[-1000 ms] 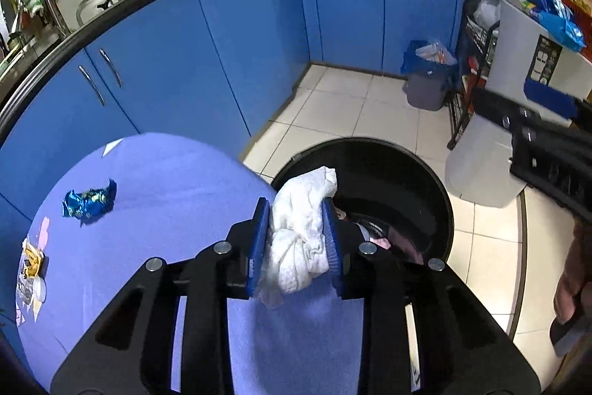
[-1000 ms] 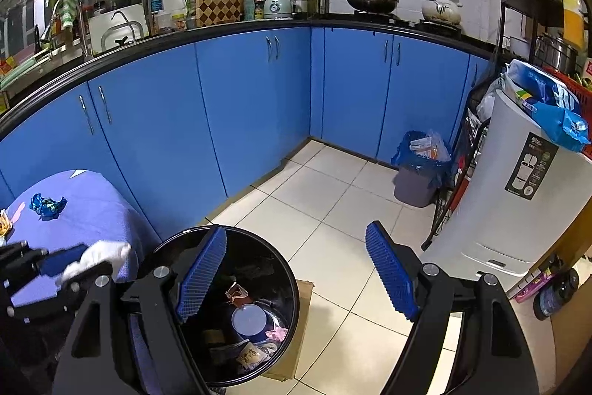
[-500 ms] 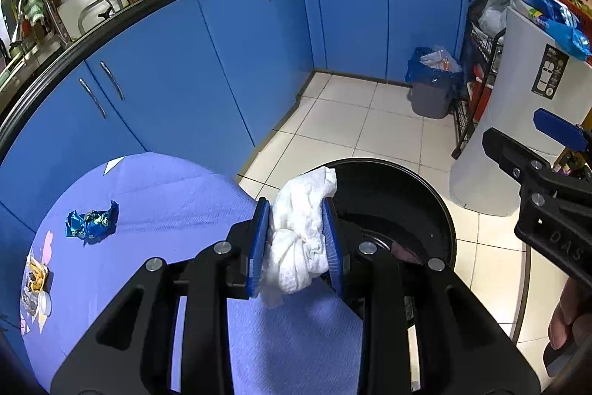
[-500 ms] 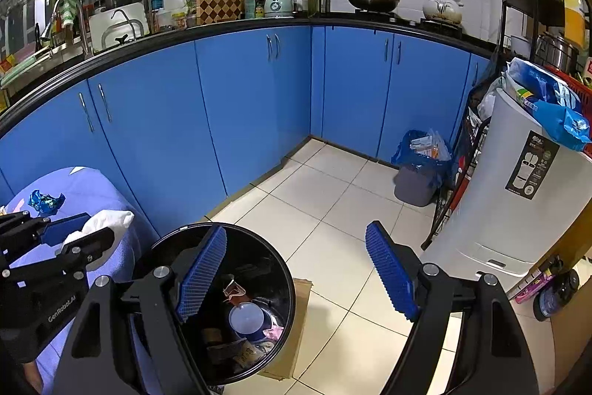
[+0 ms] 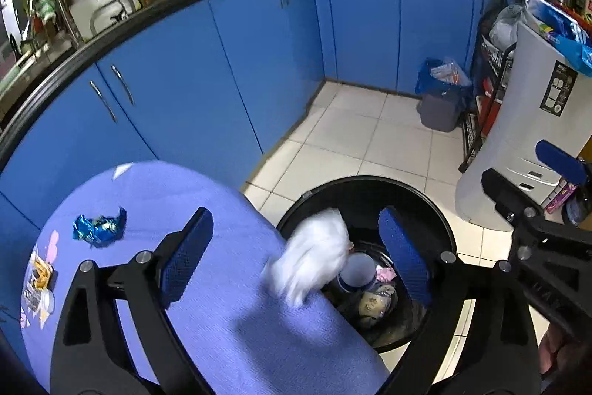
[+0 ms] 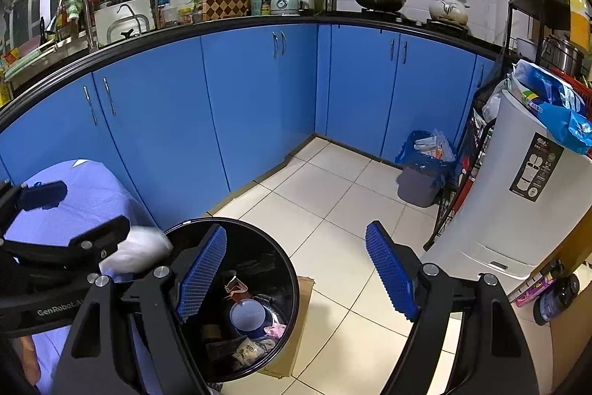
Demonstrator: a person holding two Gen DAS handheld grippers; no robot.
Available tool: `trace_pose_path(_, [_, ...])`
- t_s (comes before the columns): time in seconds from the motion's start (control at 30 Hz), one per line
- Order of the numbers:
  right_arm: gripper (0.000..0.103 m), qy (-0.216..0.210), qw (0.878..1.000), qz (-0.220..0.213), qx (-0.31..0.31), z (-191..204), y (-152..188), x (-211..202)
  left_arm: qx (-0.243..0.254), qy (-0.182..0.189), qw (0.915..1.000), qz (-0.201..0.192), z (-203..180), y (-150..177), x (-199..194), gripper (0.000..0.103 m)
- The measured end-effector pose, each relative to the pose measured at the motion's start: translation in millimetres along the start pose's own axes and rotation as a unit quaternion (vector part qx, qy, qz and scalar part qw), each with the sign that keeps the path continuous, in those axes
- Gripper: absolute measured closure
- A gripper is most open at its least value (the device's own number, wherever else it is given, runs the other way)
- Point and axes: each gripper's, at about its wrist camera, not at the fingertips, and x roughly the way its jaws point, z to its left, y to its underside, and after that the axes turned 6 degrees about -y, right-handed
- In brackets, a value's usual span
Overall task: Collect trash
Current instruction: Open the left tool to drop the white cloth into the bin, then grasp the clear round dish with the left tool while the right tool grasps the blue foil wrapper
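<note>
— Looking at your left claw [image 5: 296, 258]: its jaws have just been opening and now stand wide, with the white crumpled tissue [image 5: 314, 260] loose and blurred between them, touching neither pad.

— Where does it sit?

— At the edge of the purple-covered bench [image 5: 222, 313], over the rim of the black trash bin [image 5: 440, 228]. Its long axis slants, upper end toward the bin.

— And your right claw [image 6: 296, 274]?

— Wide apart, nothing between, over the bin. A blue candy wrapper [image 5: 99, 226] lies on the bench.
</note>
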Motion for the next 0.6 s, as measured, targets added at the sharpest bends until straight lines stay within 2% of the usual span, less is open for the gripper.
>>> trace_pose_path(0.33, [0.027,-0.003,1.000,0.000,-0.004,5,-2,-3,-0.013,-0.003,0.9999,0.003,13,1,-1,0.013])
trace_pose_path(0.6, [0.027,-0.024,0.999,-0.002,-0.025,34,-7,-6,-0.052,-0.032,0.9981,0.008,63,15,-5,0.013])
